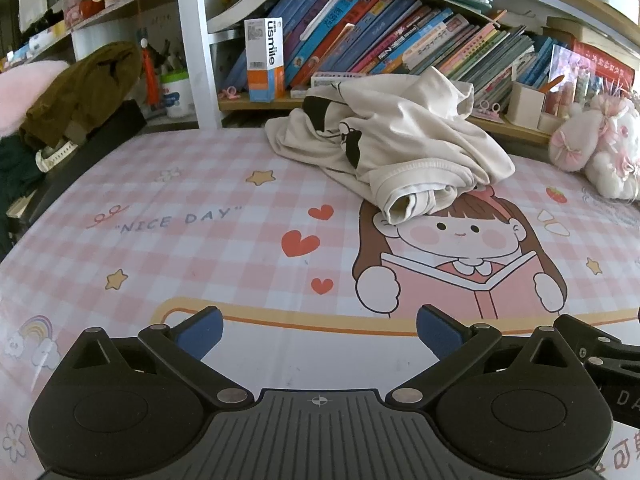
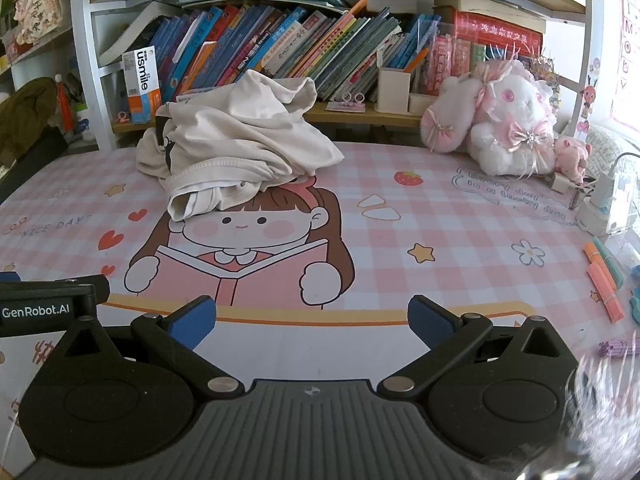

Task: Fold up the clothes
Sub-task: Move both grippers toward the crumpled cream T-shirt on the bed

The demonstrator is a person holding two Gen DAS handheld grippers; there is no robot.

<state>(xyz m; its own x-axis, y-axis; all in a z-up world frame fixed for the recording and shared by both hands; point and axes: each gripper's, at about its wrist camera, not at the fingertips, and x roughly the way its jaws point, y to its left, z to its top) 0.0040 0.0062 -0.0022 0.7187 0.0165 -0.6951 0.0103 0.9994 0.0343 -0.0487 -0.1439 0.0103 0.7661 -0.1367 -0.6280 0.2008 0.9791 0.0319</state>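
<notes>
A crumpled cream garment point(image 1: 394, 142) with black print lies in a heap at the far side of the pink checked desk mat point(image 1: 192, 248), over the top of the printed cartoon girl's head. It also shows in the right wrist view point(image 2: 236, 152). My left gripper point(image 1: 319, 330) is open and empty, low over the mat's near edge, well short of the garment. My right gripper point(image 2: 312, 320) is open and empty too, beside the left one, whose black body point(image 2: 44, 308) shows at the left edge.
A bookshelf point(image 1: 384, 36) full of leaning books runs behind the mat. A white and pink plush rabbit point(image 2: 504, 120) sits at the back right. Markers point(image 2: 604, 280) and a small device point(image 2: 608, 208) lie at the right. A brown garment point(image 1: 84, 88) is at the left.
</notes>
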